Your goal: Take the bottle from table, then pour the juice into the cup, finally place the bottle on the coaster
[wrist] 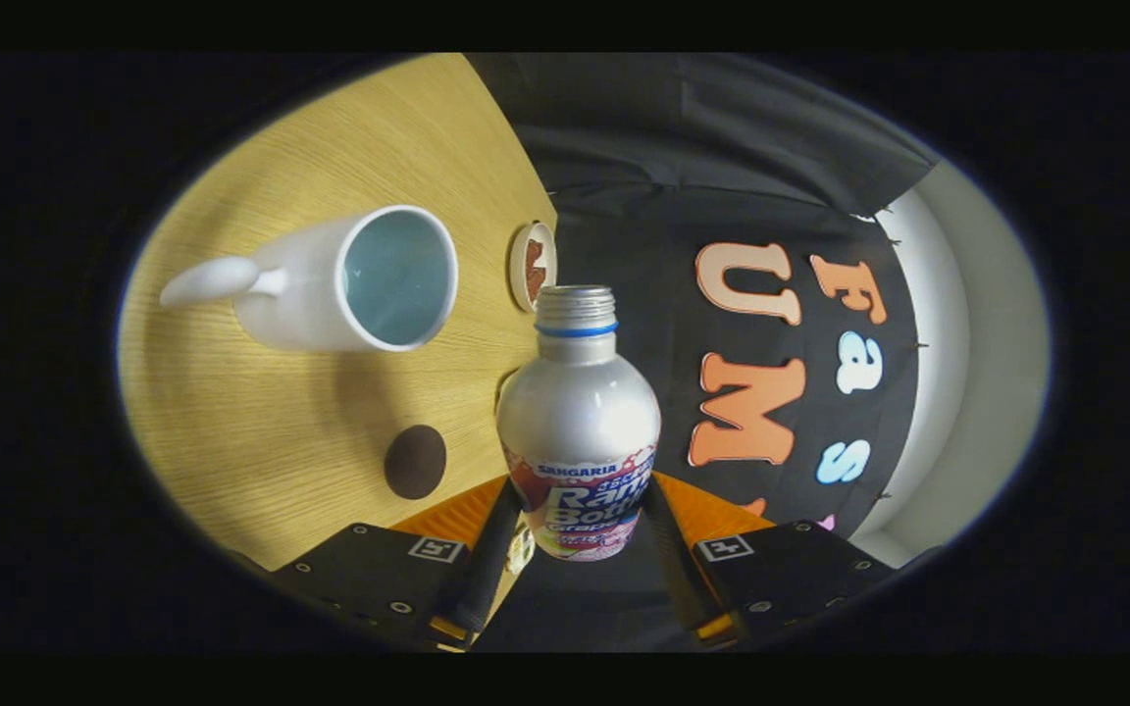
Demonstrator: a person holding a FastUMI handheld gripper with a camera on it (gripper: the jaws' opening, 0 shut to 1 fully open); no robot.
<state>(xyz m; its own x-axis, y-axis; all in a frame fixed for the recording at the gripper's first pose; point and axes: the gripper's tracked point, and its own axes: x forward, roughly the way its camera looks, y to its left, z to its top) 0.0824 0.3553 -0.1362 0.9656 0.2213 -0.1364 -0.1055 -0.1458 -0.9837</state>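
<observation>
Silver bottle (579,422), its label reading "Sangaria" and "Ramu Bottle", sat pinched between the gripper's (580,525) two fingers, neck uncapped. Beyond, on the wooden table (251,431), lay a dark round disc (415,461), a white cup (349,279) and, farthest, the coaster (533,266) at the table's edge.

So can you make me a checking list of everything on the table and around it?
Surface: wooden table, seen tilted.
Job's things: silver bottle, cap off, between the jaws; white cup beyond it, nothing visible inside; round coaster near the table's edge.
Clutter: small dark round thing on the table, maybe the cap.
Grippers: gripper shut on the bottle, jaws pressing both sides of its lower body.
Cables: nothing seen.
Surroundings: black cloth wall behind the table.
</observation>
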